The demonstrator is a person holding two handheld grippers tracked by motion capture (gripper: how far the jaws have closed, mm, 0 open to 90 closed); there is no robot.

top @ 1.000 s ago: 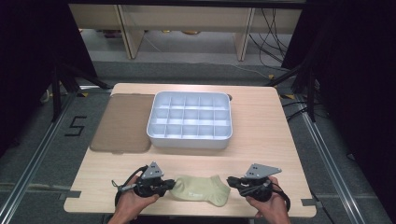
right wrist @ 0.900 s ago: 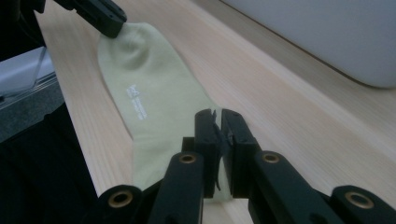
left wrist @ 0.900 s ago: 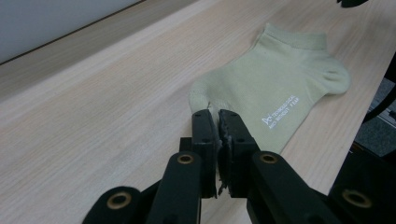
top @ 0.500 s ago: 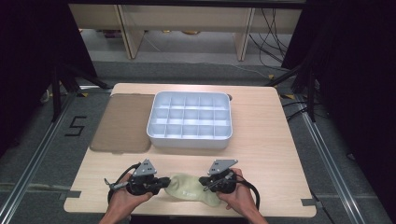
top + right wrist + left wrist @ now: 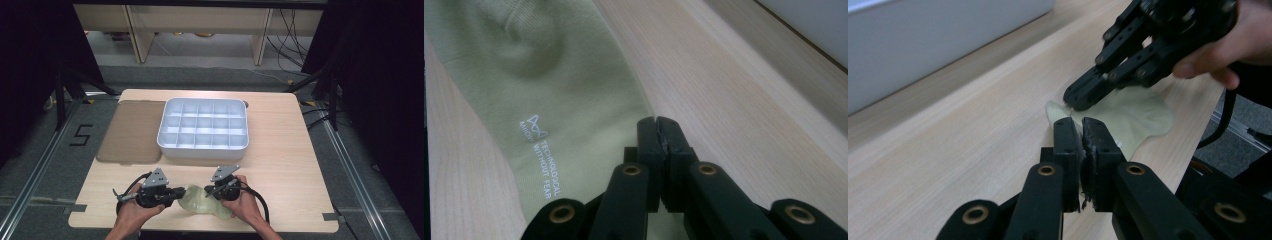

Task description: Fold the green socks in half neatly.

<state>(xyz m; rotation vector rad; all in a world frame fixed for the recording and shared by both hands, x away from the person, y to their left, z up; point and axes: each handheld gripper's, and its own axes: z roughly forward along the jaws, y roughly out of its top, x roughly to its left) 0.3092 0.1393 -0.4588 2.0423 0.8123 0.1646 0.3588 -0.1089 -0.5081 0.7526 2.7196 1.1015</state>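
Observation:
A pale green cloth point(image 5: 200, 204) printed with small white lettering point(image 5: 541, 160) lies flat near the table's front edge. My left gripper point(image 5: 180, 192) is at the cloth's left end, and the left gripper view shows it point(image 5: 1080, 125) shut with a bit of the green cloth point(image 5: 1133, 112) pinched at its tips. My right gripper point(image 5: 207, 192) points down and left at the cloth's far edge. Its jaws are shut point(image 5: 657, 122) right beside the cloth point(image 5: 539, 75). Whether they pinch any fabric is hidden. The right gripper point(image 5: 1080, 97) also shows opposite my left jaws, touching the cloth.
A white tray point(image 5: 202, 150) of several empty compartments stands mid-table beyond the grippers. A flat brown mat point(image 5: 132, 132) lies to its left. Bare wood point(image 5: 290, 170) extends to the right. The table's front edge runs just under both hands.
My right gripper has moved left from the cloth's right end to its far edge near the middle, close to the left gripper. The left gripper has stayed put.

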